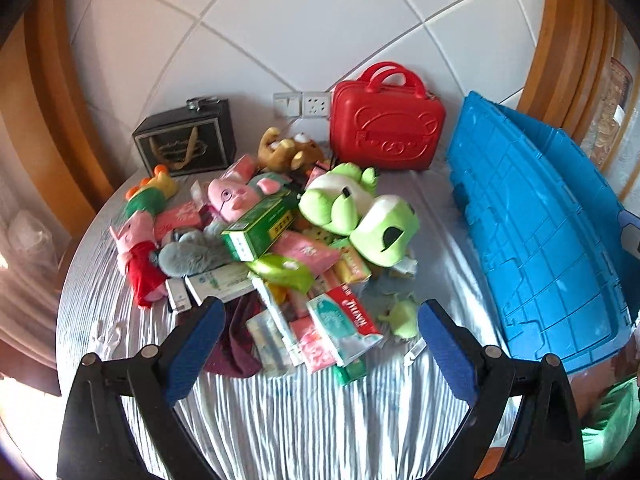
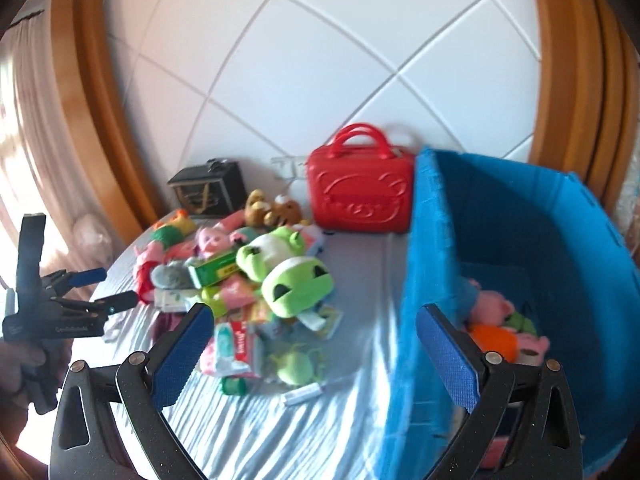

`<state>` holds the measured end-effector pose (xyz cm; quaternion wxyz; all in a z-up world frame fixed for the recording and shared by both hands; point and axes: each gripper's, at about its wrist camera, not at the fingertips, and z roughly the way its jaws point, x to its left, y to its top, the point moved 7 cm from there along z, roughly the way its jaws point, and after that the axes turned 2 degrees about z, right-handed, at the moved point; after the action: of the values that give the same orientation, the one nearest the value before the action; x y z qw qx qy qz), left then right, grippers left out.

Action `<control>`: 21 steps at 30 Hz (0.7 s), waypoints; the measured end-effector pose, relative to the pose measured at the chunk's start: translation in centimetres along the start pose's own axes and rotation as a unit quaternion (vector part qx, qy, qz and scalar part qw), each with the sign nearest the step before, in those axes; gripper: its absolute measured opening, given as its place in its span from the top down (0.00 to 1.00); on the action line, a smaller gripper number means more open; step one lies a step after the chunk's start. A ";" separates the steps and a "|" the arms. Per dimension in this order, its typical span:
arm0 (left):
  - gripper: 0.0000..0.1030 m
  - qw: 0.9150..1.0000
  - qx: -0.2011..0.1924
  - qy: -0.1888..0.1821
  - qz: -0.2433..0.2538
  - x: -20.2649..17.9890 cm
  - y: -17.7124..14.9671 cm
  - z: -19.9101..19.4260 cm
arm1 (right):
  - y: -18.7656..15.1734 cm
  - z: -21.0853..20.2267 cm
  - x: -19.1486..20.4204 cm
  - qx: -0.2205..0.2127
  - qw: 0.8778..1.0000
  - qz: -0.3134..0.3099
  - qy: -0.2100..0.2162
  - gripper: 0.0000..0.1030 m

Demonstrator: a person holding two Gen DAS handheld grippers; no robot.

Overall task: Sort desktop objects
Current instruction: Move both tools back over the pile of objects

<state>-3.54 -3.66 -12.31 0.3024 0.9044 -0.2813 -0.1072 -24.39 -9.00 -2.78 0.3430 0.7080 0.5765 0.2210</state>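
A table (image 1: 280, 420) bears a pile; the green box (image 1: 260, 226) points up-right, print unreadable. Left gripper (image 1: 320, 344) and right gripper (image 2: 314, 350) gape wide, empty.

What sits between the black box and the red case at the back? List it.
In the left wrist view, a brown plush bear lies between the black box and the red case, with white wall sockets on the wall behind it.
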 end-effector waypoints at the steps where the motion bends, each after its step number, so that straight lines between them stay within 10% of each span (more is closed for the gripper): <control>1: 0.05 1.000 0.006 0.004 -0.004 0.9 -0.7 0.3 | -0.5 0.8 0.9 0.007 1.000 -0.004 0.002 0.00; 21: 0.05 0.990 0.136 0.035 -0.021 13.9 -11.0 12.5 | -9.2 18.7 9.9 0.138 0.989 -0.041 -0.020 0.00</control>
<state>8.20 -10.49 -29.30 0.1837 0.9461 -0.2634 -0.0429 -14.84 -2.82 -22.88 0.2625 0.7284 0.6231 0.1107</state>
